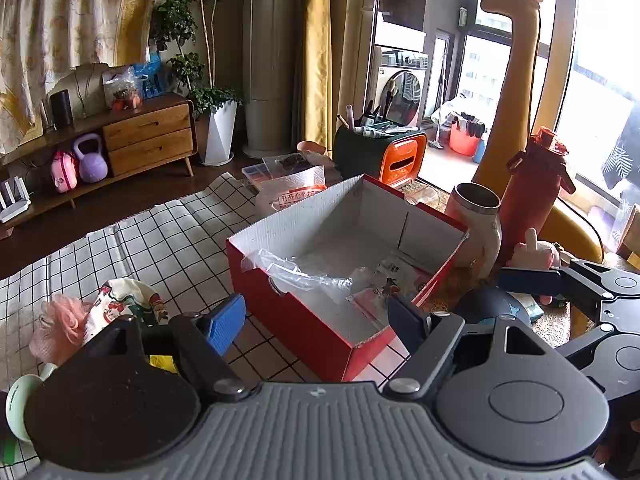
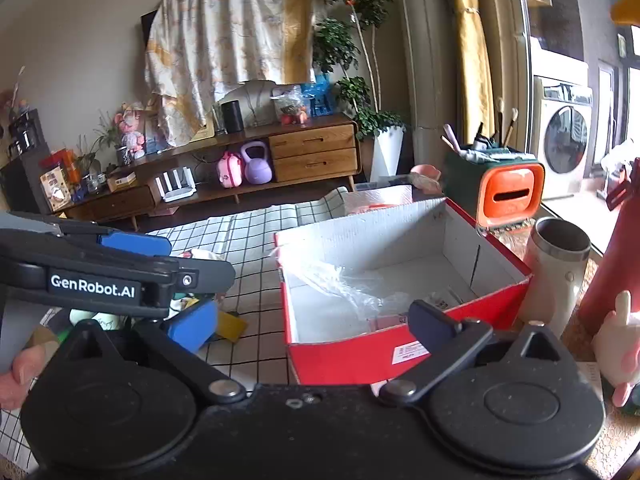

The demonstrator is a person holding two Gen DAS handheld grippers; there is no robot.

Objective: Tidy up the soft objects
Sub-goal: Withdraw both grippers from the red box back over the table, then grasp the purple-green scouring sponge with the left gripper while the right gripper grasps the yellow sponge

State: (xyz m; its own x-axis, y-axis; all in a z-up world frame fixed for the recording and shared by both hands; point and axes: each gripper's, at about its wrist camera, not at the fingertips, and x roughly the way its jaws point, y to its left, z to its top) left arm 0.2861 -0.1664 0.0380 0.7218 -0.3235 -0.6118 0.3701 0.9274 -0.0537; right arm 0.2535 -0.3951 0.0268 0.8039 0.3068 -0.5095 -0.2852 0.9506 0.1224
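A red cardboard box (image 1: 304, 320) with a white inside stands open on the checked cloth, holding clear plastic wrap (image 1: 308, 276) and paper. It also shows in the right wrist view (image 2: 348, 356). My left gripper (image 1: 316, 316) is open and empty over the box's near corner. My right gripper (image 2: 312, 324) is open and empty in front of the box. A pink mesh puff (image 1: 60, 324) and a printed fabric piece (image 1: 120, 304) lie left of the left gripper. A pink plush toy (image 1: 536, 254) sits right of the box, also in the right wrist view (image 2: 618, 352).
A white steel cup (image 1: 480, 220) and a red bottle (image 1: 532, 196) stand right of the box. An orange-and-green organizer (image 2: 504, 192) stands behind it. A yellow giraffe figure (image 1: 516, 92) rises at the far right. A yellow item (image 2: 232, 326) lies on the checked cloth (image 1: 168, 240).
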